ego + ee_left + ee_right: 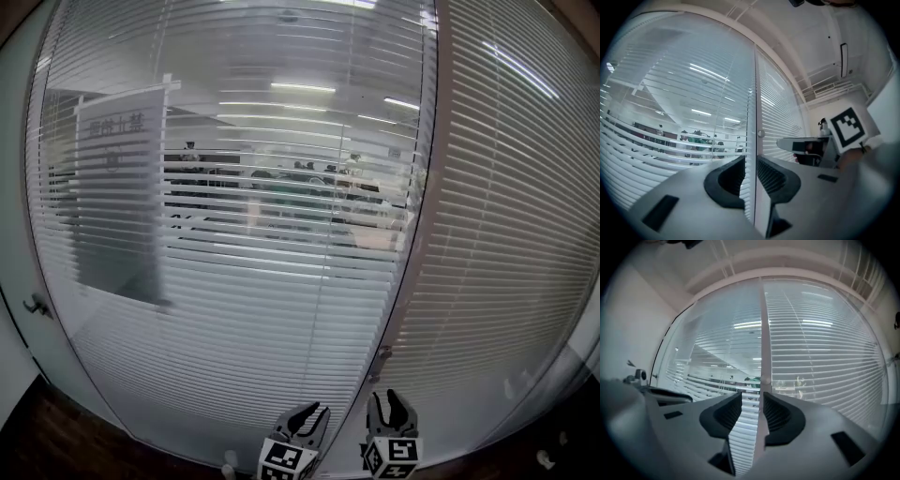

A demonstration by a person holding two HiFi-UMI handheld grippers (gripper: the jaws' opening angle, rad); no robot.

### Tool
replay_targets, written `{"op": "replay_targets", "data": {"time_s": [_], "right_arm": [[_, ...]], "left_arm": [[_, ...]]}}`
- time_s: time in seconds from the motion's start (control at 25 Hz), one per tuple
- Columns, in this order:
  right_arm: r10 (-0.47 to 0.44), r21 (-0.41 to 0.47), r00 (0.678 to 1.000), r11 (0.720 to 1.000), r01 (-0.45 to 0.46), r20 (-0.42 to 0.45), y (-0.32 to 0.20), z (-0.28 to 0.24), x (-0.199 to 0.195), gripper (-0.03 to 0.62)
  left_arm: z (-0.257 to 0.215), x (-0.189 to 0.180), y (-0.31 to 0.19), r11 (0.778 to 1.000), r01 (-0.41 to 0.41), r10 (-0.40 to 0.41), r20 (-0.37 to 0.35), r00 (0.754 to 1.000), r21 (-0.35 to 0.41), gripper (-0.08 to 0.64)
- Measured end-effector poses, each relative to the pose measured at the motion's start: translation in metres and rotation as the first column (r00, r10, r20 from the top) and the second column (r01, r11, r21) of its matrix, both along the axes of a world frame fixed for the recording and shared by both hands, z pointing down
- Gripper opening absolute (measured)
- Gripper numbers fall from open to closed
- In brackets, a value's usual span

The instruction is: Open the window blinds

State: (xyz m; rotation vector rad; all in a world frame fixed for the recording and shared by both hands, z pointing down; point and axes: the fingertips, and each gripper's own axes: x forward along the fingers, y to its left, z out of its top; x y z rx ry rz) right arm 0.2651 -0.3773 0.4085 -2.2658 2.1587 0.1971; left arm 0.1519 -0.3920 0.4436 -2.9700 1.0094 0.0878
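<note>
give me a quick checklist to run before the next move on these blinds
1. Left gripper jaws apart, nothing between them: ok.
2. Right gripper jaws apart, nothing between them: ok.
3. Round knob on the post visible ahead of both grippers: ok.
4. Knob is what turns the slats: cannot tell.
5. A gripper at the knob: not ok, both are short of it.
6. Slats open: not ok; right blind is shut, left blind shows the room only through its middle band.
</note>
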Motion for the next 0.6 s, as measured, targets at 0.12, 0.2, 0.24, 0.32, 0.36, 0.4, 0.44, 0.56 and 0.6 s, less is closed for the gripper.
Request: {"op": "replay_targets", "data": {"time_s": [0.12,0.2,0.24,0.32,0.36,0.4,0.44,0.56,0.6], "right_arm": [[-0.002,0.040,1.000,0.999,0.003,-0.026,0.034,0.015,-0.007,0.132],[-0.006,0.049,1.000,0.999,0.007,-0.019,0.052,0.019,-0.005,0.132],[-0.009,0.050,1.000,0.999,0.010,-0.013,0.060,0.020,-0.003,0.132],[-0.015,0.049,1.000,0.999,0.015,0.001,0.074,0.022,0.004,0.121],[-0.018,0.048,1.000,0.999,0.017,0.008,0.080,0.022,0.007,0.109],[-0.020,0.047,1.000,0.999,0.020,0.015,0.087,0.021,0.010,0.109],[-0.023,0.047,1.000,0.999,0.022,0.021,0.093,0.021,0.012,0.109],[-0.029,0.055,0.999,0.998,0.028,0.027,0.109,0.015,0.014,0.109],[-0.031,0.061,0.999,0.998,0.030,0.022,0.112,0.011,0.012,0.109]], "left_arm": [[0.007,0.009,0.021,1.000,0.010,-0.011,-0.012,1.000,-0.005,0.064],[0.003,0.012,0.037,1.000,0.023,-0.022,-0.015,1.000,0.004,0.064],[0.005,0.012,0.045,1.000,0.029,-0.029,-0.008,1.000,0.008,0.064],[0.012,0.014,0.062,0.999,0.040,-0.040,0.007,0.999,0.008,0.064],[0.016,0.016,0.070,0.999,0.044,-0.044,0.013,0.999,0.004,0.064],[0.017,0.019,0.078,0.999,0.047,-0.047,0.015,0.999,0.002,0.064],[0.016,0.022,0.084,0.999,0.048,-0.048,0.015,0.999,0.002,0.064],[0.011,0.022,0.094,0.999,0.045,-0.046,0.016,0.999,0.015,0.064],[0.010,0.020,0.096,0.999,0.045,-0.045,0.020,0.999,0.020,0.064]]}}
